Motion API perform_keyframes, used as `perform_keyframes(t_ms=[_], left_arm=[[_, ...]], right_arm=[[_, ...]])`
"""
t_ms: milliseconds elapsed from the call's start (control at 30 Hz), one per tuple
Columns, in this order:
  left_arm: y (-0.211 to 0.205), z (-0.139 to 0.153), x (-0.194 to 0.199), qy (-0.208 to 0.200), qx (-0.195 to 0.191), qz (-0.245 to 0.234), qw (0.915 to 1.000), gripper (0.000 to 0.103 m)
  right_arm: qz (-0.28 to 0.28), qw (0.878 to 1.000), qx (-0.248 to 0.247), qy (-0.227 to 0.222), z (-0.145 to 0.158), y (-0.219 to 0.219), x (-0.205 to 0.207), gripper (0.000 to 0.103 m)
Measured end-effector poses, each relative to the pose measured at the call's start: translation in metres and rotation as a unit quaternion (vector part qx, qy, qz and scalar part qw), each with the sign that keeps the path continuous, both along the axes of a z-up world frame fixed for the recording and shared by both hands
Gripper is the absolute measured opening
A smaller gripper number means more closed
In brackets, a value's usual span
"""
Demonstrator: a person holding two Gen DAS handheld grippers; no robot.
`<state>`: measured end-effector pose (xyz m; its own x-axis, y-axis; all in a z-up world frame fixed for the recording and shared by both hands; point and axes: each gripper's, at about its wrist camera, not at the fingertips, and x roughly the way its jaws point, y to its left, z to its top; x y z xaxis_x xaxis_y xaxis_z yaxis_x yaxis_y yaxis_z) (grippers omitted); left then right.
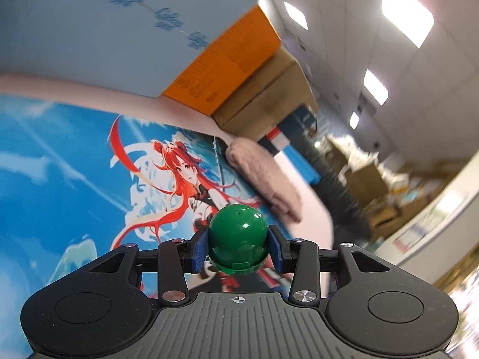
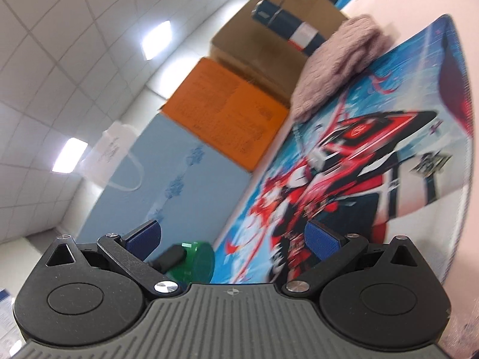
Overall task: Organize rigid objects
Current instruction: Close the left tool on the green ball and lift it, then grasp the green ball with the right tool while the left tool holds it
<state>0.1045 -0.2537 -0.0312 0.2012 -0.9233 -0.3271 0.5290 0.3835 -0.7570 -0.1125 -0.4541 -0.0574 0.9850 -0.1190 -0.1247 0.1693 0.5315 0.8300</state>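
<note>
The left gripper [image 1: 238,248] is clamped on a green dome-shaped capsule [image 1: 238,236]: both blue pads [image 1: 200,249] press against its sides, the rounded top points away from the camera, and its flanged rim sits closest to the gripper body. The capsule is carried clear of the surface, above the printed desk mat [image 1: 60,179]. Just beyond the jaws on that mat is the drawing of a red-haired figure; further out and to the right lies a folded pinkish knitted cloth [image 1: 263,179], resting partly on the mat's edge. Past the cloth stand an orange box [image 1: 227,62] and a brown cardboard box [image 1: 266,95], with a pale blue panel [image 1: 104,36] to their left.

The right gripper [image 2: 232,239] is spread wide with nothing between its blue pads [image 2: 321,239]. Just beyond its left finger, low in the view, a green translucent round piece [image 2: 197,261] shows, partly hidden by a dark part in front of it; whether it rests on anything cannot be told. Ahead of the jaws the mat [image 2: 374,179] stretches away, with the knitted cloth [image 2: 335,62] at its far end and the boxes beside it.
</note>
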Motion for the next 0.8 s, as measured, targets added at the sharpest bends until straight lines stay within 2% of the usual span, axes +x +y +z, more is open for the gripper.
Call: perform_keyframes(t_ms=[67,133,300,433,633,733,800], left_arm=[[0.008,-0.003,0.003,0.037,-0.034,0.001,0.9987,0.040],[0.016,-0.006,0.005,0.076,-0.064,-0.002,0.9951,0.040],[0.031,-0.014,0.005,0.154,-0.117,-0.022,0.9808,0.040],[0.039,-0.019,0.001,0.209,-0.146,-0.047,0.9659,0.040],[0.052,-0.025,0.000,0.258,-0.182,-0.084,0.9453,0.040],[0.060,-0.026,-0.003,0.272,-0.206,-0.093,0.9354,0.040],[0.065,-0.027,-0.004,0.283,-0.225,-0.100,0.9271,0.040]], right_arm=[[0.015,1.000,-0.001,-0.017,0.003,0.009,0.001,0.103],[0.025,0.999,-0.027,-0.023,0.009,0.019,0.003,0.103],[0.044,0.985,-0.161,-0.033,0.030,0.050,0.006,0.103],[0.068,0.969,-0.234,-0.040,0.038,0.070,0.010,0.103],[0.126,0.950,-0.269,-0.093,0.045,0.081,0.009,0.103],[0.151,0.946,-0.259,-0.126,0.048,0.084,0.007,0.096],[0.152,0.943,-0.259,-0.146,0.052,0.087,0.004,0.087]])
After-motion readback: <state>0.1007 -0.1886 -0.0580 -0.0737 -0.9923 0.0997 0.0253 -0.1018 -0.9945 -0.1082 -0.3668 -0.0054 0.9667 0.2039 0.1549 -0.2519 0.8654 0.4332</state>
